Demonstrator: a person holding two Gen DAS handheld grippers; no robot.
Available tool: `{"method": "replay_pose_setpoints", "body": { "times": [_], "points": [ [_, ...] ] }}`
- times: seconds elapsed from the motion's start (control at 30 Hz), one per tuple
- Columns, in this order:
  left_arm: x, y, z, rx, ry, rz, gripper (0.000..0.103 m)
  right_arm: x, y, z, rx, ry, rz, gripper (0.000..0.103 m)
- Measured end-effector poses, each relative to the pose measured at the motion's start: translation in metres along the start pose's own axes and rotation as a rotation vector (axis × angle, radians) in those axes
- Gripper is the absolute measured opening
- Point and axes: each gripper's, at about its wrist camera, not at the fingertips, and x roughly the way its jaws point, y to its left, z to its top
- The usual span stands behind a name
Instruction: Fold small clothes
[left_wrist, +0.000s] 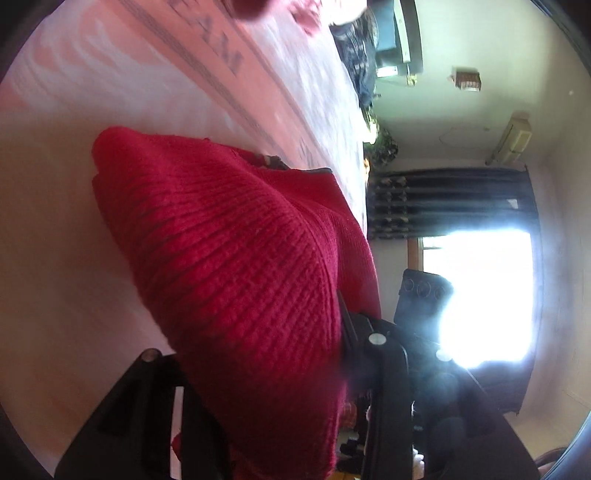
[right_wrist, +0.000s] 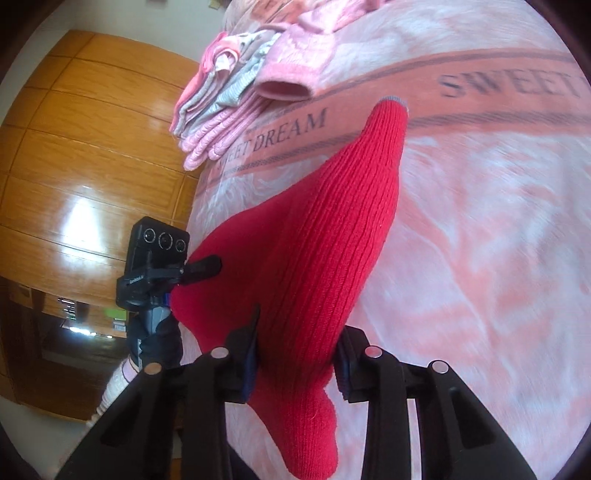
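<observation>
A: Where does the light come from?
B: Daylight from a blown-out window (left_wrist: 484, 299), flaring hazily around it.
A: Is it sharp?
B: No. The bedspread (right_wrist: 480, 229) smears with blur; fisheye edges curve into black corners; the wooden wardrobe (right_wrist: 85, 206) shows glare.

I see a bright red ribbed knit sock (right_wrist: 332, 236) with a thin grey band at its tip. Under the sock is a soft blanket (right_wrist: 480, 258) with pink and white swirls. A darker pink stripe with grey lines and dark grey letters runs across it, just past the sock's tip. Beyond that stripe sits a pile of folded small clothes (right_wrist: 236, 99) in light pink, white and grey. My two grippers are black.
</observation>
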Motion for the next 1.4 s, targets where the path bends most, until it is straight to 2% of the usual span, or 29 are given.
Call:
{"method": "replay_pose_setpoints", "body": {
  "times": [0.07,0.13,0.23,0.27,0.3,0.37,0.4,0.57,0.63,0.77,0.87,1.03,1.1,1.17,1.2,1.23,1.27,1.3,1.33,1.4],
  "points": [
    [0.029,-0.014,-0.015,0.013,0.045,0.006,0.034,-0.025,-0.015,-0.026,0.03,-0.006,-0.015,0.033],
    [0.057,-0.019,-0.027,0.04,0.084,0.044,0.035,-0.038,-0.031,-0.047,0.054,0.0,-0.039,0.034],
    [0.099,-0.002,-0.041,0.001,0.139,0.113,0.037,-0.035,-0.073,-0.074,0.134,0.045,-0.087,0.036],
    [0.11,0.006,-0.045,0.018,0.133,0.152,0.04,-0.028,-0.084,-0.08,0.132,0.069,-0.109,0.039],
    [0.114,0.011,-0.046,0.035,0.118,0.144,0.041,-0.022,-0.096,-0.086,0.141,0.071,-0.113,0.041],
    [0.115,0.011,-0.044,0.045,0.094,0.121,0.041,-0.018,-0.113,-0.092,0.185,0.05,-0.024,0.042],
    [0.115,0.009,-0.044,0.057,0.089,0.126,0.042,-0.02,-0.114,-0.093,0.177,0.037,-0.013,0.042],
    [0.108,-0.011,-0.058,0.111,0.029,0.214,0.049,-0.027,-0.093,-0.102,0.077,0.009,-0.055,0.06],
    [0.095,-0.022,-0.072,0.182,-0.036,0.276,0.05,-0.03,-0.083,-0.111,0.029,0.004,-0.087,0.065],
    [0.079,-0.036,-0.102,0.302,-0.123,0.348,0.052,-0.03,-0.073,-0.136,-0.028,0.007,-0.113,0.066],
    [0.08,-0.032,-0.12,0.304,-0.139,0.355,0.058,-0.021,-0.068,-0.148,-0.035,0.007,-0.114,0.065],
    [0.098,-0.01,-0.12,0.217,-0.092,0.29,0.058,-0.018,-0.078,-0.162,-0.002,-0.006,-0.099,0.066],
    [0.104,-0.009,-0.121,0.229,-0.082,0.298,0.059,-0.016,-0.076,-0.162,0.003,-0.007,-0.095,0.066],
    [0.117,-0.011,-0.116,0.252,-0.06,0.319,0.059,-0.014,-0.073,-0.16,0.008,0.004,-0.086,0.059],
    [0.12,-0.013,-0.113,0.252,-0.044,0.33,0.052,-0.012,-0.071,-0.159,0.005,0.008,-0.094,0.055],
    [0.121,-0.012,-0.11,0.241,-0.024,0.328,0.044,-0.011,-0.068,-0.157,-0.002,0.012,-0.105,0.049],
    [0.121,-0.01,-0.115,0.22,0.007,0.312,0.025,-0.011,-0.066,-0.157,-0.006,0.014,-0.108,0.041],
    [0.123,-0.004,-0.114,0.191,0.034,0.288,0.023,-0.013,-0.065,-0.158,-0.002,0.012,-0.099,0.036],
    [0.124,-0.002,-0.113,0.164,0.039,0.266,0.022,-0.013,-0.063,-0.157,0.008,0.011,-0.076,0.026],
    [0.114,-0.002,-0.107,0.118,0.043,0.2,0.02,-0.021,-0.065,-0.159,0.053,0.004,0.003,0.021]
  ]
}}
